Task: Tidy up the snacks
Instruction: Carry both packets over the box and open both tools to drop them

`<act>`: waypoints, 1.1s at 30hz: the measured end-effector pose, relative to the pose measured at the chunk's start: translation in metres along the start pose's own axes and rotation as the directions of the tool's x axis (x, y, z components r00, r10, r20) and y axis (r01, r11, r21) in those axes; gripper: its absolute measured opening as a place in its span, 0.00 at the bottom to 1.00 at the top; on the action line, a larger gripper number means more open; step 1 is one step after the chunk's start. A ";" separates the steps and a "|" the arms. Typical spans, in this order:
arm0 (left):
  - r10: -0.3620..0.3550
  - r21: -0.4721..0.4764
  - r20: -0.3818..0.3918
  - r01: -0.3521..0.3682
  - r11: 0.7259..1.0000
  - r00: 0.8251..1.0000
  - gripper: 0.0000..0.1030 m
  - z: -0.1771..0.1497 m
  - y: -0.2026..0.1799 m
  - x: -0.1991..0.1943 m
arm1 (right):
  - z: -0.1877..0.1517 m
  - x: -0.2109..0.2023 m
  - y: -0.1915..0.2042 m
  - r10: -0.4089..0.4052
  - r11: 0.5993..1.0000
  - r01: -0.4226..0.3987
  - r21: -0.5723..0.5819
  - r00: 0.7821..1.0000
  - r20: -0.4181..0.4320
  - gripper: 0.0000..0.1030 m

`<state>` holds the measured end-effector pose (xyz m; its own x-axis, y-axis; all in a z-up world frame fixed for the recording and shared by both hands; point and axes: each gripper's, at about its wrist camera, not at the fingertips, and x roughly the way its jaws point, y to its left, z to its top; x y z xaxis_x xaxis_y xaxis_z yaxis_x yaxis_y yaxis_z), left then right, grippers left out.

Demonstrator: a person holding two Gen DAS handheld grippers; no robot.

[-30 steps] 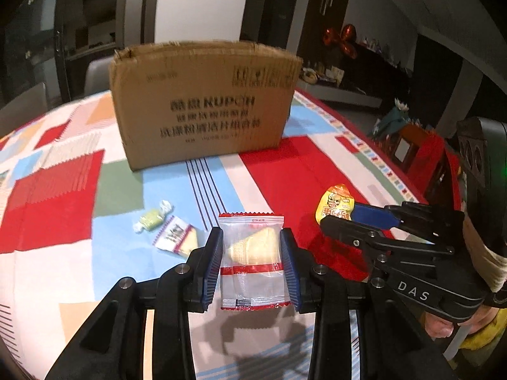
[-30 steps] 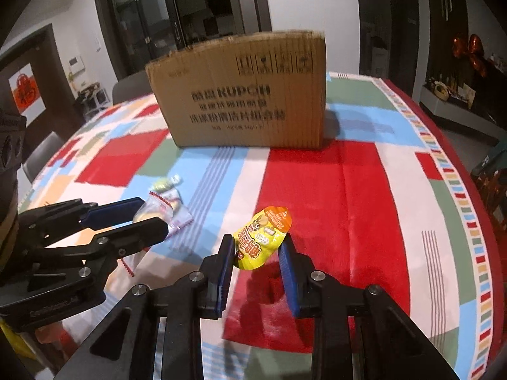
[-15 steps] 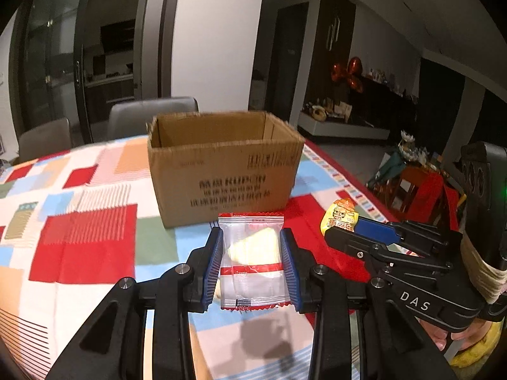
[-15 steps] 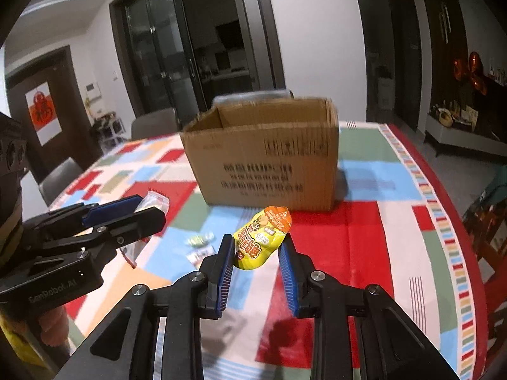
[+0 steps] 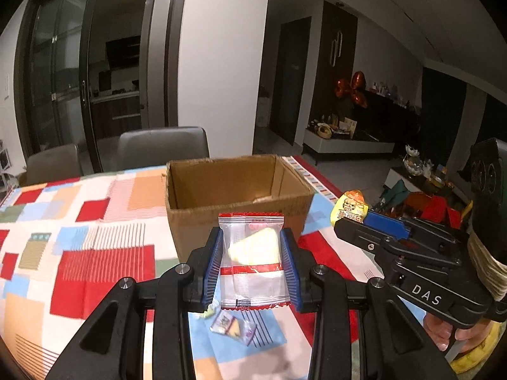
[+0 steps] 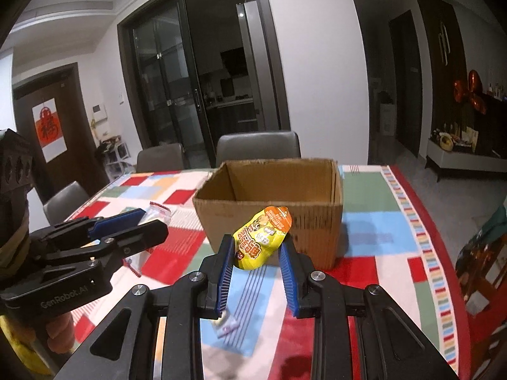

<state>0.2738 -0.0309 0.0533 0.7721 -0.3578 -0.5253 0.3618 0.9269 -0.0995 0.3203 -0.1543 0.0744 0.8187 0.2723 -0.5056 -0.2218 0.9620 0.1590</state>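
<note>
The left claw (image 5: 253,262) clamps a clear snack packet (image 5: 253,259) with a red stripe between its blue pads. Beyond the claw stands an open cardboard box (image 5: 237,196) on the patterned counter (image 5: 95,237). Right of it, the right claw (image 5: 355,221) grips a yellow pouch (image 5: 348,205). Small wrapped sweets (image 5: 233,326) lie beneath the left claw.

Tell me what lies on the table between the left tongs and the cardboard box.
Only bare patchwork tablecloth shows between the left tongs and the cardboard box in the left wrist view; the small wrapped candies lie below the tongs, nearer the camera.

Clear packet (image 5: 252,256), yellow pouch (image 6: 261,237), aloft
</note>
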 end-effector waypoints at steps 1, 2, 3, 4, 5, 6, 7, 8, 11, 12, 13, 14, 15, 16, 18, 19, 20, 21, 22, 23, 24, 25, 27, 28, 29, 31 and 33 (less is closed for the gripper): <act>-0.002 -0.003 0.001 0.002 1.000 1.000 0.35 0.004 0.002 0.001 | 0.004 0.002 0.000 0.002 1.000 -0.002 0.002 1.000 0.002 0.29; -0.003 -0.004 0.002 0.003 1.000 1.000 0.35 0.005 0.003 0.000 | 0.007 0.003 0.001 0.005 1.000 -0.005 0.002 1.000 0.003 0.29; -0.005 -0.006 0.003 0.005 1.000 1.000 0.35 0.008 0.005 0.001 | 0.012 0.005 0.001 0.007 1.000 -0.007 -0.001 1.000 0.005 0.29; -0.005 -0.007 0.006 0.005 1.000 1.000 0.35 0.012 0.007 0.002 | 0.014 0.006 0.001 0.006 1.000 -0.006 -0.003 1.000 0.008 0.29; -0.005 -0.007 0.006 0.005 1.000 1.000 0.35 0.015 0.009 0.003 | 0.017 0.007 0.003 0.006 1.000 -0.006 -0.007 1.000 0.012 0.29; -0.004 -0.008 0.008 0.004 1.000 1.000 0.35 0.017 0.011 0.004 | 0.021 0.008 0.004 0.006 1.000 -0.006 -0.012 1.000 0.015 0.29; -0.004 -0.009 0.010 0.004 1.000 1.000 0.35 0.020 0.013 0.006 | 0.024 0.010 0.004 0.004 1.000 -0.004 -0.015 1.000 0.018 0.29; -0.001 -0.010 0.010 0.001 1.000 1.000 0.35 0.025 0.015 0.009 | 0.027 0.012 0.004 0.004 1.000 -0.004 -0.018 1.000 0.021 0.29; 0.007 -0.013 0.009 -0.007 1.000 1.000 0.35 0.033 0.019 0.016 | 0.035 0.018 0.005 0.001 1.000 -0.001 -0.026 1.000 0.027 0.29; 0.008 -0.014 0.009 -0.008 1.000 1.000 0.35 0.035 0.020 0.017 | 0.038 0.021 0.004 0.003 1.000 -0.002 -0.030 1.000 0.030 0.29; 0.011 -0.009 0.008 -0.011 1.000 1.000 0.35 0.039 0.022 0.021 | 0.040 0.022 0.005 0.003 0.999 -0.002 -0.032 0.999 0.033 0.29; 0.015 -0.006 0.009 -0.015 1.000 1.000 0.35 0.041 0.022 0.022 | 0.042 0.025 0.005 0.004 0.999 -0.003 -0.035 0.999 0.037 0.29; 0.018 -0.003 0.010 -0.018 1.000 1.000 0.35 0.043 0.023 0.025 | 0.044 0.028 0.004 0.007 0.999 -0.006 -0.037 0.999 0.037 0.29; 0.021 0.000 0.010 -0.021 1.000 1.000 0.35 0.046 0.024 0.029 | 0.046 0.030 0.002 0.008 0.999 -0.007 -0.038 0.999 0.038 0.29; 0.026 0.005 0.014 -0.026 1.000 1.000 0.35 0.050 0.026 0.034 | 0.050 0.037 0.001 0.009 0.999 -0.008 -0.041 0.999 0.037 0.29; 0.027 0.008 0.015 -0.027 1.000 1.000 0.35 0.052 0.027 0.036 | 0.052 0.041 0.000 0.008 0.999 -0.007 -0.041 0.999 0.038 0.29; 0.030 0.012 0.017 -0.031 0.999 0.999 0.35 0.056 0.028 0.040 | 0.054 0.044 -0.002 0.008 0.999 -0.006 -0.040 0.999 0.038 0.29; 0.034 0.013 0.018 -0.034 0.999 0.999 0.35 0.059 0.029 0.044 | 0.055 0.048 -0.002 0.009 0.999 -0.007 -0.040 0.999 0.038 0.29; 0.034 0.015 0.017 -0.034 0.999 0.999 0.35 0.062 0.030 0.049 | 0.057 0.052 -0.003 0.007 0.999 -0.005 -0.040 0.999 0.038 0.29; 0.032 0.016 0.017 -0.032 0.999 0.999 0.35 0.064 0.032 0.053 | 0.059 0.056 -0.004 0.005 0.999 -0.004 -0.039 0.999 0.037 0.29; 0.033 0.014 0.018 -0.033 0.999 0.999 0.35 0.066 0.033 0.057 | 0.060 0.059 -0.005 0.005 0.999 -0.004 -0.038 0.999 0.035 0.29; 0.032 0.011 0.016 -0.032 0.999 0.999 0.35 0.068 0.034 0.060 | 0.061 0.062 -0.007 0.004 0.999 -0.002 -0.038 0.999 0.034 0.29; 0.032 0.016 0.011 -0.032 0.999 0.999 0.35 0.072 0.037 0.070 | 0.062 0.070 -0.009 0.000 0.999 0.002 -0.043 1.000 0.029 0.29; 0.035 0.018 0.012 -0.035 0.999 0.999 0.35 0.074 0.039 0.073 | 0.064 0.074 -0.010 -0.003 0.999 0.004 -0.043 1.000 0.026 0.29; 0.038 0.021 0.009 -0.038 0.999 0.999 0.35 0.076 0.041 0.079 | 0.064 0.077 -0.011 -0.004 0.999 0.005 -0.042 1.000 0.024 0.29; 0.040 0.015 0.005 -0.040 0.999 0.999 0.35 0.079 0.044 0.087 | 0.067 0.085 -0.012 -0.009 0.999 0.010 -0.045 1.000 0.018 0.29; 0.047 0.015 -0.001 -0.047 0.999 0.999 0.36 0.082 0.046 0.095 | 0.069 0.092 -0.014 -0.013 0.999 0.013 -0.048 1.000 0.013 0.29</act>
<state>0.4066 -0.0317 0.0677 0.7875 -0.3137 -0.5305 0.3327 0.9410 -0.0625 0.4355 -0.1434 0.0842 0.8283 0.2599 -0.4964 -0.2360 0.9653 0.1116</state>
